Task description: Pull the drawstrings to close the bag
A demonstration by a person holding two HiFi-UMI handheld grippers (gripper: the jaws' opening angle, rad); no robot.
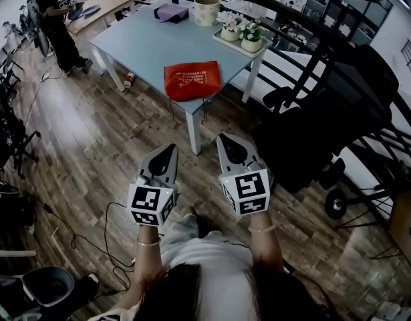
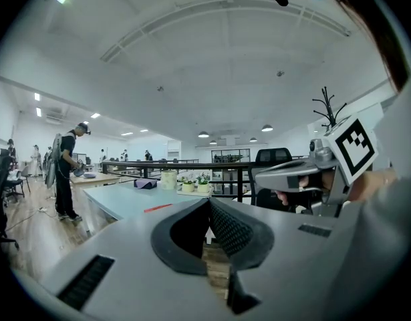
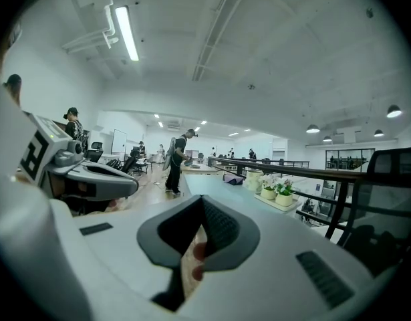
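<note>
A: Any text on the bag (image 1: 192,80)?
B: White print in lines across the red fabric, too small to read. Flat, soft, roughly square pouch.
A: Where was it?
B: On the near corner of the bench (image 1: 145,45), at the front edge. Pale blue-grey smooth top, white legs.
A: Left tongs (image 1: 170,148)?
B: Tips pressed together, nothing between them. Black ribbed pads (image 2: 228,229) in a grey plastic shell. Held over the wood-plank floor (image 1: 91,152), well apart from the bag.
A: Right tongs (image 1: 225,140)?
B: Same: tips met, empty, just beside the left one, also well short of the bench. Its own view showed the same ribbed pads (image 3: 218,226).
A: Markers?
B: Black-and-white square codes on both cubes, no letters.
A: Other stuff on the bench?
B: At the far end: a cream cylindrical pot (image 1: 206,11), a purple folded cloth (image 1: 170,12), and a tray (image 1: 218,39) with two small potted plants (image 1: 242,35).
A: Background?
B: A person (image 1: 58,22) in dark clothes stood at another desk, and a black chair (image 1: 312,132) was right of the bench.
</note>
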